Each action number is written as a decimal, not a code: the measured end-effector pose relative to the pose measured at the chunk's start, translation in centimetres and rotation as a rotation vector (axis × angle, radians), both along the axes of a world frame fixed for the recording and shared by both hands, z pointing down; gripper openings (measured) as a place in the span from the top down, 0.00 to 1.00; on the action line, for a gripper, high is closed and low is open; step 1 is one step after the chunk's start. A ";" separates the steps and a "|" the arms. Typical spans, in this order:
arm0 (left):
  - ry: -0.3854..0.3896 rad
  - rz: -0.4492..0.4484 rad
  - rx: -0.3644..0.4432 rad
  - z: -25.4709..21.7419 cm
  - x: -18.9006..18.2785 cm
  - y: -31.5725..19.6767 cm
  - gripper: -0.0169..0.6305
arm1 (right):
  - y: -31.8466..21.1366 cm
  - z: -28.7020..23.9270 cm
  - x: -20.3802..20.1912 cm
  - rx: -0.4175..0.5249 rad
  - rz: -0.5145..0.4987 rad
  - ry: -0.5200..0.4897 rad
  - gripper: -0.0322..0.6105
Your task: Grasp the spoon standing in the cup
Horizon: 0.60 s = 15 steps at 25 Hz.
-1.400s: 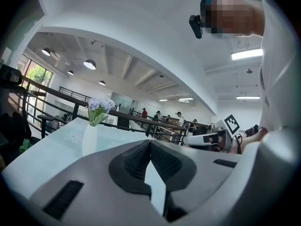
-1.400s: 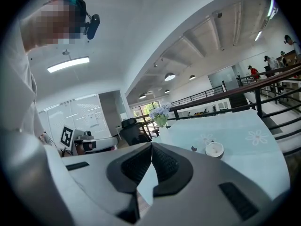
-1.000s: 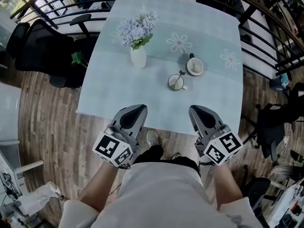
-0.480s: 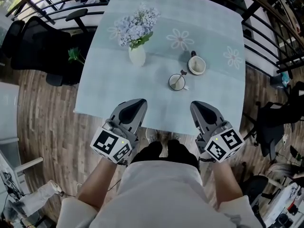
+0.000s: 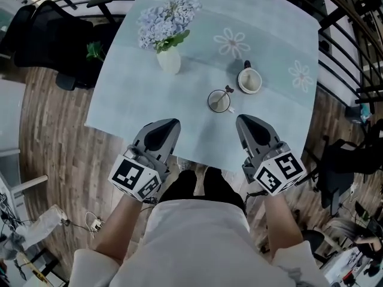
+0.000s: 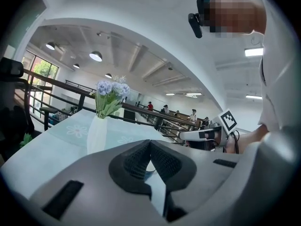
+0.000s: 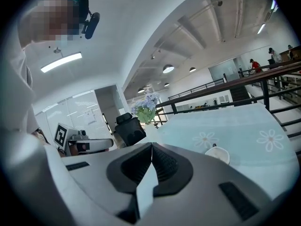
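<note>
In the head view a white cup (image 5: 219, 101) stands on the pale blue tablecloth (image 5: 149, 94) with a spoon (image 5: 227, 91) leaning in it, handle toward the far right. My right gripper (image 5: 241, 119) is shut and empty at the table's near edge, just right of and short of that cup. My left gripper (image 5: 172, 122) is also shut and empty, at the near edge to the cup's left. In the left gripper view the jaws (image 6: 150, 142) meet at the tip. The right gripper view shows its jaws (image 7: 151, 145) closed too; they hide the spoon cup.
A second white cup (image 5: 249, 80) (image 7: 217, 153) stands just beyond and right of the first. A white vase of lilac flowers (image 5: 169, 58) (image 6: 97, 134) sits far left. Black office chairs (image 5: 42, 37) and a dark railing (image 5: 341, 23) surround the table; wood floor lies below.
Both grippers have moved forward and a little down, from in front of the table to over its near edge, closer to the cup with the spoon. Their jaws stayed shut.
</note>
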<state>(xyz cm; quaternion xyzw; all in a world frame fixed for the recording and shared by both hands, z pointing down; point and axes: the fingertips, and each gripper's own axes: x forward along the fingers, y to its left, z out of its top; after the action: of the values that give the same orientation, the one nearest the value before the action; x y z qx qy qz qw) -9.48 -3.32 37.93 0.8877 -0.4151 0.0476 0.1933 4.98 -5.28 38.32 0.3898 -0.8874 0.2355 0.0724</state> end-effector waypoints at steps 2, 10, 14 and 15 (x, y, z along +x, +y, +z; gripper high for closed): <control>-0.007 -0.018 -0.011 0.5 0.2 -0.3 0.95 | -0.7 0.7 0.3 -0.009 -0.013 -0.002 0.92; -0.017 -0.052 -0.048 2.4 1.3 -1.0 0.95 | -3.8 2.9 1.2 -0.015 -0.040 0.001 0.92; -0.016 -0.061 -0.067 3.3 1.6 -1.3 0.95 | -5.4 4.1 1.5 -0.022 -0.034 0.004 0.92; -0.015 -0.064 -0.072 3.6 1.6 -1.4 0.95 | -5.8 4.5 1.6 -0.028 -0.027 0.005 0.92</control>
<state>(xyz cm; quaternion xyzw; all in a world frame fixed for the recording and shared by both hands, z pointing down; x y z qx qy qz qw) -7.90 -4.72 41.49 0.8661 -0.4427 0.0632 0.2233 6.56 -11.06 42.80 0.3771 -0.8890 0.2460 0.0831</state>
